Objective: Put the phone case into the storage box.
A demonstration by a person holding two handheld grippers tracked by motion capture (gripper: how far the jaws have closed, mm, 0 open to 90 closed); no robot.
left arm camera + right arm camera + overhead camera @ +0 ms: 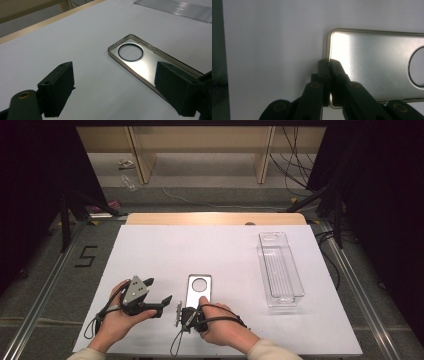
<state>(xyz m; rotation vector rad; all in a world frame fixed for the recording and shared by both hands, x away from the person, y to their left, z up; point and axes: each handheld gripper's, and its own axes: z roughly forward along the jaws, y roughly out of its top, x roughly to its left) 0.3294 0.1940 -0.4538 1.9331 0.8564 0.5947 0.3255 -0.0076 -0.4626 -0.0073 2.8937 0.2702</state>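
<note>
Metal-bright, the phone case [199, 290] lay flat near the bench's [150, 255] front edge. Our right gripper [329, 65] had pinched its jaws onto the case's near short rim; our left gripper [159, 296] waited beside it, jaws wide and empty. We judged it grasped but unlifted, the clear tray [280, 267] toward the right edge unfilled.

Black "5" marked on floor [86, 256] left of table [150, 250]

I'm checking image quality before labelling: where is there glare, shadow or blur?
Right gripper view: bright glare on the phone case beside the right gripper, dark band at left. Left gripper view: near jaws soft, case sharp. High view: evenly lit table, dark surroundings.
</note>
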